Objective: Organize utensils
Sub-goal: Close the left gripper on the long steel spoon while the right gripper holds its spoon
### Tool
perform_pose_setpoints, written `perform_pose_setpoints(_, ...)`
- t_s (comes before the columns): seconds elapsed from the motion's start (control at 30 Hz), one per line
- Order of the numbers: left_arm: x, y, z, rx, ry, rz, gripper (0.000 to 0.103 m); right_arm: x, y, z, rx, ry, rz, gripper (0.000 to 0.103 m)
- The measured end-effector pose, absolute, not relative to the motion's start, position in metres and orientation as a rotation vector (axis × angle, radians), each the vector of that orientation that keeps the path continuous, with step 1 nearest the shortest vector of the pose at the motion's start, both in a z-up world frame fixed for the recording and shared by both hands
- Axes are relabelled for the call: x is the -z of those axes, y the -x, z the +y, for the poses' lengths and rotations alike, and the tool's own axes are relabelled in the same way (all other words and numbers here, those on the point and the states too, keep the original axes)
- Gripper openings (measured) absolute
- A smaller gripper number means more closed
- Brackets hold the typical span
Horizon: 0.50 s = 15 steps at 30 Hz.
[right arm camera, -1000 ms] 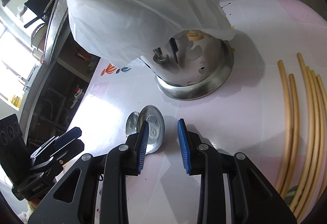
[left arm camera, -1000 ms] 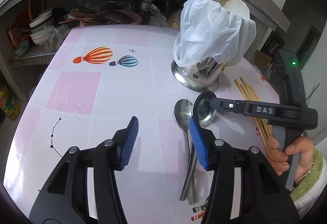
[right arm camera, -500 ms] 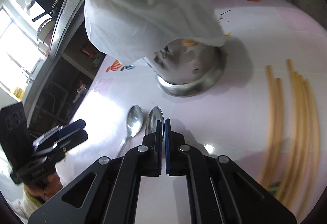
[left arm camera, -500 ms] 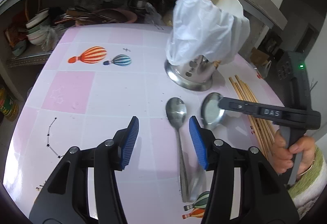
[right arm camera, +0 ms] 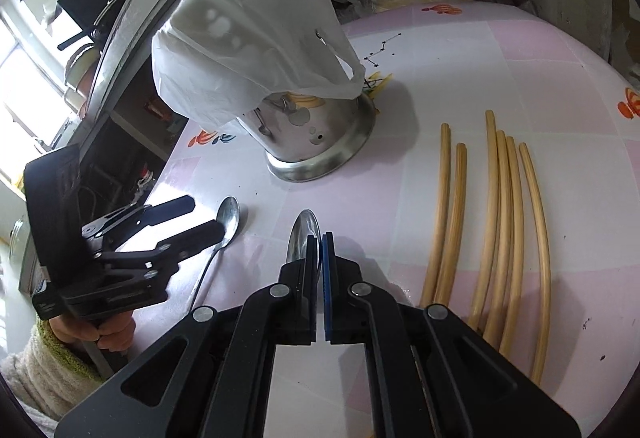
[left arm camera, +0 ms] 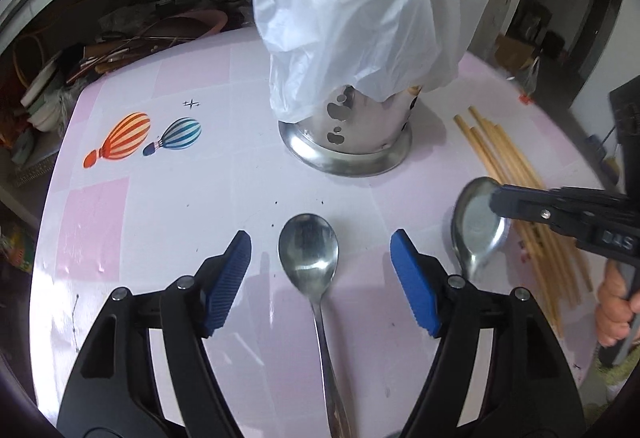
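A steel spoon (left arm camera: 310,254) lies on the pink table, bowl between the fingertips of my open left gripper (left arm camera: 320,262); it also shows in the right wrist view (right arm camera: 228,218). My right gripper (right arm camera: 318,242) is shut on a second steel spoon (right arm camera: 302,234), gripping its bowl edge-on and holding it lifted off the table; in the left wrist view this spoon (left arm camera: 476,230) hangs from the right gripper (left arm camera: 500,198). A perforated steel utensil holder (left arm camera: 360,126) under a white plastic bag (left arm camera: 360,10) stands behind.
Several bamboo chopsticks (right arm camera: 500,206) lie at the right of the table; they also show in the left wrist view (left arm camera: 516,174). Cluttered shelves with bowls and pans (left arm camera: 60,78) line the far table edge. Balloon prints (left arm camera: 128,138) mark the tablecloth.
My right gripper closed on the second spoon's bowl and lifted it to the right. My left gripper moved forward and opened wider so the lying spoon's bowl sits between its fingers.
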State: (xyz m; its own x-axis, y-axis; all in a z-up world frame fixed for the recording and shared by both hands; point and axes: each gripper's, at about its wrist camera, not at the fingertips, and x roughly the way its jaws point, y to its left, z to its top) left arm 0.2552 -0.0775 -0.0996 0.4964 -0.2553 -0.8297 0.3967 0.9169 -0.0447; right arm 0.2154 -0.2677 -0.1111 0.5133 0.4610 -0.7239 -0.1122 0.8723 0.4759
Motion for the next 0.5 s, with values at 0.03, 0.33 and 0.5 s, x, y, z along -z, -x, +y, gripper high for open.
perform_pose_setpoints(0.03, 0.101, -0.257, -0.079, 0.39, -0.165, 0.98, 0.068, 0.111, -0.215, -0.266, -0.357, -0.397, 0.975, 0.003)
perform_pose_setpoints(0.33, 0.115, -0.267, -0.089, 0.326, -0.194, 1.017, 0.06, 0.114, -0.214, -0.268, -0.372, -0.413, 0.957, 0.003)
perform_pose_setpoints(0.5, 0.123, -0.273, -0.089, 0.295, -0.173, 1.039, 0.053, 0.114, -0.213, -0.27, -0.373, -0.424, 0.953, 0.003)
